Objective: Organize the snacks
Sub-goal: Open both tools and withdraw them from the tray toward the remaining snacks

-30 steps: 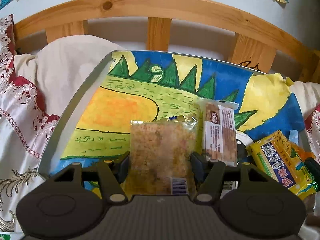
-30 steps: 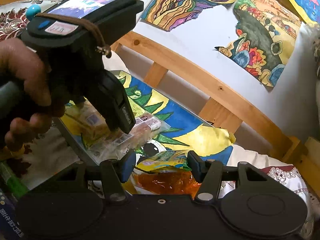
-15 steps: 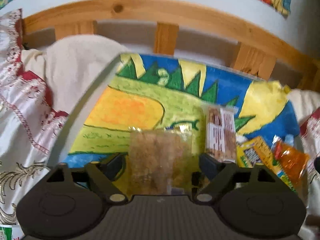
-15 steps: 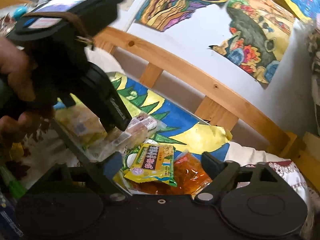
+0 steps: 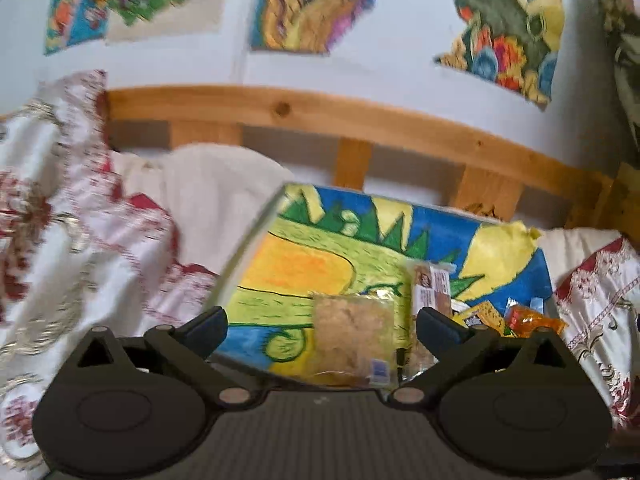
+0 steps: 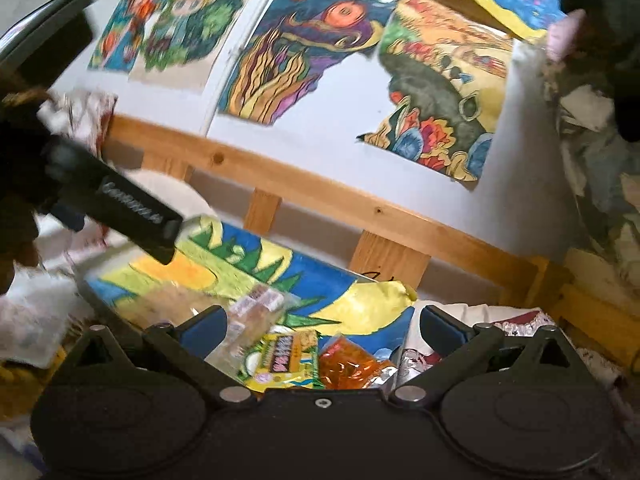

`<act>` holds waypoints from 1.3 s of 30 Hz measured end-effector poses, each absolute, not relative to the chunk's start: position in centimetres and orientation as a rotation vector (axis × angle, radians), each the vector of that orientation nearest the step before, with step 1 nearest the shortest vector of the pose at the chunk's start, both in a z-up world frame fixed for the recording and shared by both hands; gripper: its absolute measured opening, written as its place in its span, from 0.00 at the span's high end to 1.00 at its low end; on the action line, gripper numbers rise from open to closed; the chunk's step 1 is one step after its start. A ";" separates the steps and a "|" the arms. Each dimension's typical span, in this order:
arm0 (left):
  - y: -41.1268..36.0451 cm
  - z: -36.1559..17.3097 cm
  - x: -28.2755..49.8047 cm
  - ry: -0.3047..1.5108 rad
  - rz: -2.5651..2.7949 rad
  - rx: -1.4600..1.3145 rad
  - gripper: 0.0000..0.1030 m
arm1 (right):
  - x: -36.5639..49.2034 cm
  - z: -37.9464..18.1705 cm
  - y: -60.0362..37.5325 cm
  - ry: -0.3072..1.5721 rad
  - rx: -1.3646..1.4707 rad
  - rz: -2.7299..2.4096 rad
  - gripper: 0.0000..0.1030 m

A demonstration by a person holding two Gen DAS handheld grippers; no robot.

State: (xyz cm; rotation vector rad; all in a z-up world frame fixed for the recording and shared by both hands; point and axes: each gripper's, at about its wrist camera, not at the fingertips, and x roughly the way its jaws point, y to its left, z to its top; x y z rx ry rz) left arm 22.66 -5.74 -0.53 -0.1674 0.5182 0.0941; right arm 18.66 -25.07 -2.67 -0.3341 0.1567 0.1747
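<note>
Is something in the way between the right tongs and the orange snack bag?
Nothing visible blocks it. The right tongs are open, and the orange snack bag lies just below and between them on the painted board, beside the yellow packet.

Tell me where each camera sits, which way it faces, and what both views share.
Left wrist: on the left gripper, facing the painted board and wooden rail; its own open fingers show.
Right wrist: on the right gripper, facing the same board from the right, over the yellow packet and orange packet; its open fingers and the left gripper show.
Shared: board, rail, clear crumb packet, both colored packets.
</note>
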 end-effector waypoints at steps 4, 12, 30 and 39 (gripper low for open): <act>-4.7 0.6 19.1 0.463 0.112 -0.169 0.01 | 16.4 -1.1 -25.5 0.132 -0.257 0.188 0.01; -2.8 1.7 12.5 0.432 0.108 -0.157 0.01 | 11.5 1.1 -25.9 0.086 -0.190 0.178 0.01; -1.4 0.7 4.4 0.473 -0.006 0.006 0.01 | 3.3 1.2 -25.2 0.134 -0.164 0.201 0.01; -1.3 -0.4 3.1 0.525 -0.049 0.059 0.01 | 1.3 0.9 -24.6 0.166 -0.170 0.207 0.01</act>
